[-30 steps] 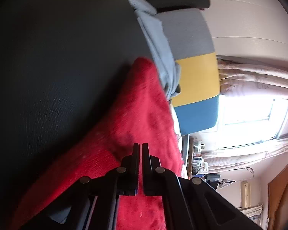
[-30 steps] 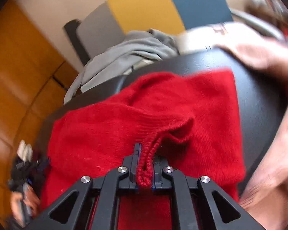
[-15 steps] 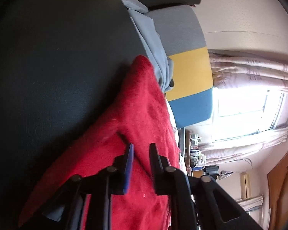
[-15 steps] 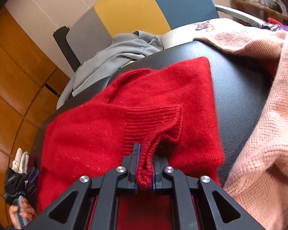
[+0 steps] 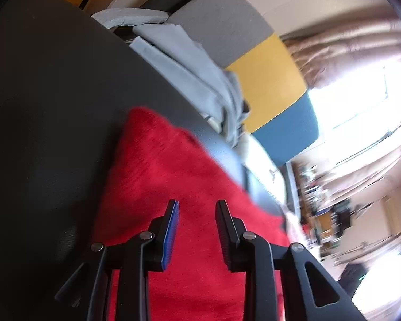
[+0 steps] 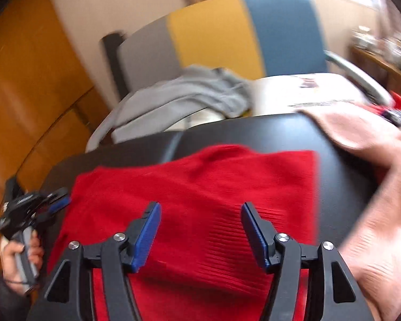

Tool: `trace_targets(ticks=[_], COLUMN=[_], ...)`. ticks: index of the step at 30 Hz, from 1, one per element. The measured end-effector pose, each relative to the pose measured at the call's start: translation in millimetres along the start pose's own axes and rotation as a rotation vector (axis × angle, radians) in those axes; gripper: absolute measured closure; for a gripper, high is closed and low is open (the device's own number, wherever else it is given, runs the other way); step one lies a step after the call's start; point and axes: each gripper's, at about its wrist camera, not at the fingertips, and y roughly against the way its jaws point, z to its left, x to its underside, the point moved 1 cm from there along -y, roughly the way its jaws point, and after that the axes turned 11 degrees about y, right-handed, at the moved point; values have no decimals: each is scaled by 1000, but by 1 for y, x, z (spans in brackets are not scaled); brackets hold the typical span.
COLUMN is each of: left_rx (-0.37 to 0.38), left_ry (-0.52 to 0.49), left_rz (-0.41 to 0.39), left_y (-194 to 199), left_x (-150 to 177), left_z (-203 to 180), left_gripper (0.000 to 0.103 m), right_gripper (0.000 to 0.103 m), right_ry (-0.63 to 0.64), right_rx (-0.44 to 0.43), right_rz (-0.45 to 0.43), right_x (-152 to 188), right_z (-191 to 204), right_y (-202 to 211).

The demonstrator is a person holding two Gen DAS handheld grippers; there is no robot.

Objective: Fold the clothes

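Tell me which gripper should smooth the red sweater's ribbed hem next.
Right, probably. The right gripper hangs open right over the red sweater, ribbed band beneath it. The left gripper, also open, sits at the far side edge.

I can't read any text, label or number here; the print on the white cloth (image 6: pixel 307 85) is blurred.

Left tool (image 5: pixel 197 208) fingers apart, empty; right tool (image 6: pixel 200 211) spread wide, empty.
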Motion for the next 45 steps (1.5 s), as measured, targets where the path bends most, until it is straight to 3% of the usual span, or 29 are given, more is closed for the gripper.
trace_targets(ticks=[2,3,5,8,11,13,18,24,25,28,31,36,38,39,42,45], left_rx=[-67,-79,-96,-79,-105,-97,-38,-148,-175,-155,-178,-295,-334,-332,-258,-272], left_ry=[-27,-40,-88,-101,-135,-157,-166,-65,-43,-20,-67,-182,-181,-178,-213,-270], left_rz=[18,9,-34,-52,-45,-37,-84,-79,-85,-166,-195,-177,-188,-210,-225,-189], left_y=[-1,2,13,27,34,40,48,7,0,-8,-9,-14,-4,2,20,26], left_x=[14,21,35,47,55,58,27,-22,-29,-30,-29,-35,-32,-26,4,43], left_z=[18,24,36,49,42,33,7,15,20,39,38,18,9,2,-11,-9], left_gripper=[77,89,97,99,99,83,79,79,80,100,101,101,96,82,80,80], right_gripper=[38,38,38,38,35,31,21,18,18,17,16,14,14,13,10,5], right_ry=[47,63,90,177,175,185,225,232,231,229,232,230,227,227,227,227], right_rx=[-8,0,41,67,52,53,74,89,89,88,91,86,85,84,74,63], right_rz=[54,80,139,69,35,37,45,48,47,44,44,46,46,45,49,54], right_x=[4,9,28,56,66,66,68,65,65,65,65,63,63,63,61,58], right_z=[14,18,20,17,15,19,28,27,27,26,27,24,23,23,23,22], right_y=[-19,-27,-34,-25,-19,-20,-23,-29,-29,-29,-30,-33,-34,-34,-37,-40])
